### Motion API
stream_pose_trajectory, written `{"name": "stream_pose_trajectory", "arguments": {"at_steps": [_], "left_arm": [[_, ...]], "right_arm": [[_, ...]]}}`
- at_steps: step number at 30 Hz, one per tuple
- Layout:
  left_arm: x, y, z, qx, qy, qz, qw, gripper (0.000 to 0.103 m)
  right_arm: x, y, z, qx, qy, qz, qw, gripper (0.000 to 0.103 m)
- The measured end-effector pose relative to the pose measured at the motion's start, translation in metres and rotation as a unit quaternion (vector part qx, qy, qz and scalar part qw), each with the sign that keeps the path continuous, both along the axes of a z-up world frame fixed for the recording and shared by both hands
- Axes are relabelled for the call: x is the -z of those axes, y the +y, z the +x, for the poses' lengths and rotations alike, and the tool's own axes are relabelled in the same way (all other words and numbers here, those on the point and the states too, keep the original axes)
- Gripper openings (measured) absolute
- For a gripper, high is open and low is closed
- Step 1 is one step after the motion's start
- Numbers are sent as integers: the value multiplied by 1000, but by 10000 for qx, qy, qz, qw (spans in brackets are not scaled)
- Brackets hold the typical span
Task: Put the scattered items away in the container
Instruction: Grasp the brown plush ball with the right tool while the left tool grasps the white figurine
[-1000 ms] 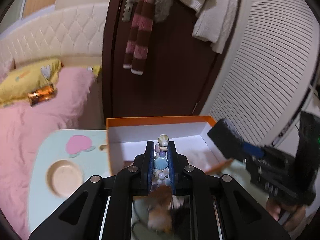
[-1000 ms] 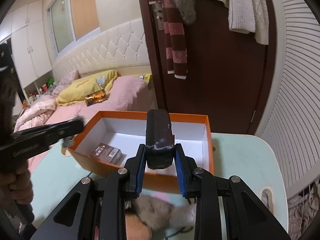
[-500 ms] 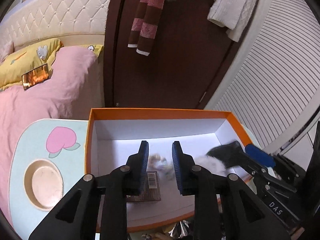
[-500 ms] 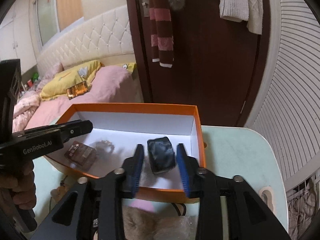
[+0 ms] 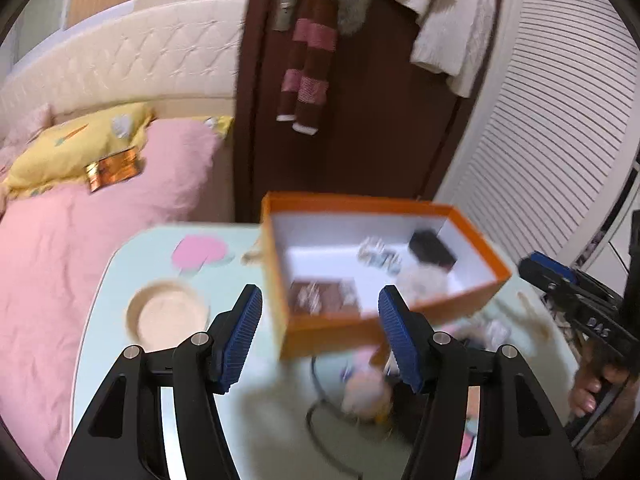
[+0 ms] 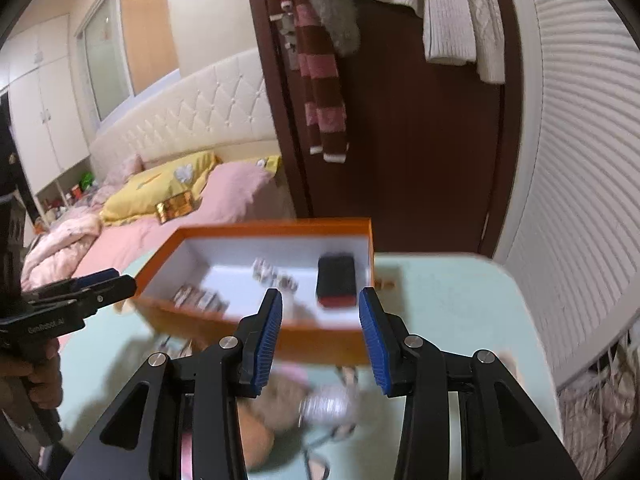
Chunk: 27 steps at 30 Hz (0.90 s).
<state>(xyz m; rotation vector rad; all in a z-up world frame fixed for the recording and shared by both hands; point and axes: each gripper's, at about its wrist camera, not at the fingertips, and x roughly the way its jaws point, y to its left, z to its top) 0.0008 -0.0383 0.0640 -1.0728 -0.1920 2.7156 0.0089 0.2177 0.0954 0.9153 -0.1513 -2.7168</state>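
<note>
Left gripper (image 5: pixel 320 340): jaws have just been opening, now wide, nothing between the pads
Right gripper (image 6: pixel 320 334): jaws part open, empty
Orange box (image 6: pixel 256 230): on the pale green table (image 6: pixel 448 304), long axis across the view; holds a black case (image 6: pixel 336 280), a brown packet (image 5: pixel 322 298) and a small trinket (image 5: pixel 378 256)
Next item: plush toy (image 6: pixel 280 400), on the table just in front of the box, blurred
Handling: probably light, soft, squashy
Hold: pinch mid-body
Heading: too blurred to tell

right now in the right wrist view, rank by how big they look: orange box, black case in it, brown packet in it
1. orange box
2. black case
3. brown packet, blurred, so only roughly smaller than the case
</note>
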Motion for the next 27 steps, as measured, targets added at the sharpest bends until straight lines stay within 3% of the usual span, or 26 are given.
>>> {"name": "stream_pose_trajectory", "arguments": {"at_steps": [7, 10, 13, 14, 16, 18, 19, 20, 21, 25, 27], "left_arm": [[34, 8, 16, 68, -523, 301, 9982, 61], [40, 14, 13, 35, -612, 193, 9979, 60], [42, 17, 12, 50, -576, 185, 9982, 55], [42, 18, 12, 56, -565, 174, 9982, 53], [42, 21, 12, 83, -528, 135, 9985, 51], [42, 24, 13, 172, -512, 114, 9985, 48], [41, 26, 14, 220, -510, 107, 9984, 48], [42, 28, 14, 278, -519, 97, 9982, 48], [43, 31, 14, 335, -543, 87, 9979, 48], [48, 36, 11, 372, -630, 52, 9973, 48], [52, 36, 9, 408, -692, 166, 9966, 43]], "right_arm": [[36, -12, 42, -206, -599, -566, 9964, 39], [43, -18, 49, -289, -765, -844, 9931, 40], [47, -32, 49, -330, -820, -455, 9950, 41], [48, -35, 48, -314, -835, -340, 9954, 45], [52, -37, 45, -351, -928, -288, 9947, 53], [56, -39, 44, -389, -985, -256, 9940, 53], [58, -39, 43, -398, -1000, -225, 9939, 52], [59, -40, 43, -417, -1011, -198, 9938, 42], [59, -41, 43, -453, -1016, -192, 9936, 39], [58, -42, 49, -558, -959, -86, 9938, 37], [59, -41, 54, -621, -968, -97, 9933, 37]]}}
